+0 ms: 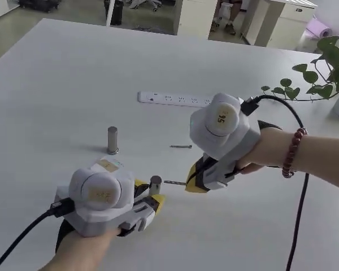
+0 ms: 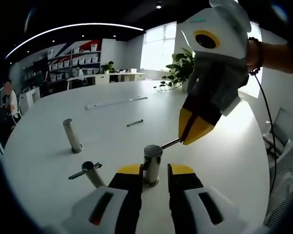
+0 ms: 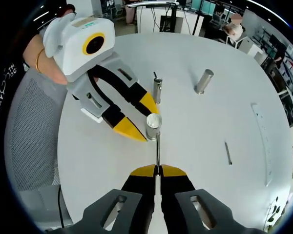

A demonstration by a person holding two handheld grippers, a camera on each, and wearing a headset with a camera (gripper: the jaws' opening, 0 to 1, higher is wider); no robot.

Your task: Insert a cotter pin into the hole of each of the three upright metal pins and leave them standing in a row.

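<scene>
The left tool (image 2: pixel 154 171) is clamped on the lower part of a metal pin (image 2: pixel 152 157) and holds it upright on the tabletop (image 1: pixel 62 84). The right tool (image 3: pixel 157 170) has its jaws closed together on one end of a cotter pin (image 3: pixel 157 148). It holds the pin level, pointing at 12 o'clock in its own view, straight at the top of the metal pin. I judge the reason is this: one tool fixes the pin so that it cannot turn or fall, and the other aims the thin wire at the cross hole.

In the left gripper view a second pin (image 2: pixel 91 171) stands at 9 o'clock from the held one and seems to carry a cotter pin through its head. A third pin (image 2: pixel 72 135) stands bare at about 10 o'clock. A spare cotter pin (image 2: pixel 135 123) lies flat at 12 o'clock, well apart, probably meant for the third pin.

The hole itself is too small to make out, so I cannot tell if the tip is inside it or only touching the side. The gripped end of the cotter pin is hidden between the jaws of the right tool.
</scene>
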